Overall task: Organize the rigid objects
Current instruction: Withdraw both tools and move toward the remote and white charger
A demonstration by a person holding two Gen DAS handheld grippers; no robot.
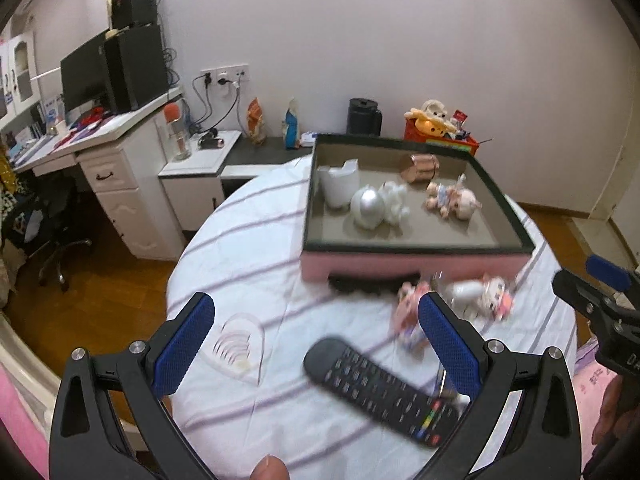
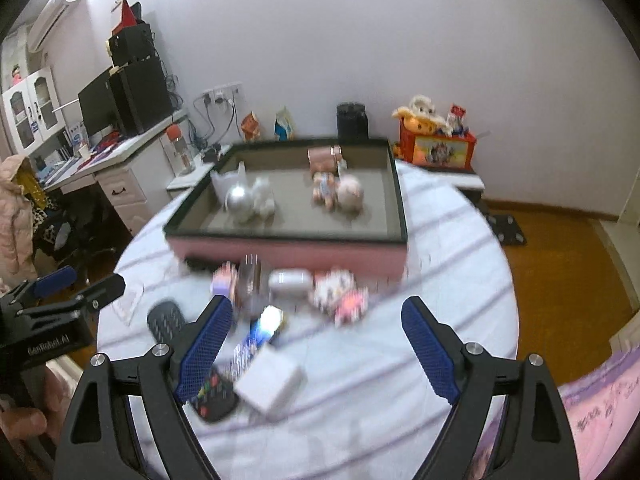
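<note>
A pink box with a dark rim point(image 1: 408, 266) point(image 2: 288, 254) stands on the round table and holds a white broken cup point(image 1: 338, 186), a silver egg point(image 1: 368, 208), a copper can point(image 1: 420, 168) and a small doll point(image 1: 452, 200). A black remote point(image 1: 380, 390) point(image 2: 212, 400) lies near the table's front, between the fingers of my left gripper point(image 1: 316, 348), which is open above it. My right gripper point(image 2: 316, 350) hangs open over a white box point(image 2: 270, 386). Small figurines point(image 1: 496, 298) point(image 2: 340, 294) lie blurred just in front of the pink box.
A striped white cloth point(image 1: 256, 248) covers the table. A white desk with a monitor point(image 1: 86, 76) stands at the left, a low cabinet with a black kettle point(image 1: 363, 117) and a red toy box point(image 1: 440, 132) behind. Wooden floor point(image 2: 560, 264) lies to the right.
</note>
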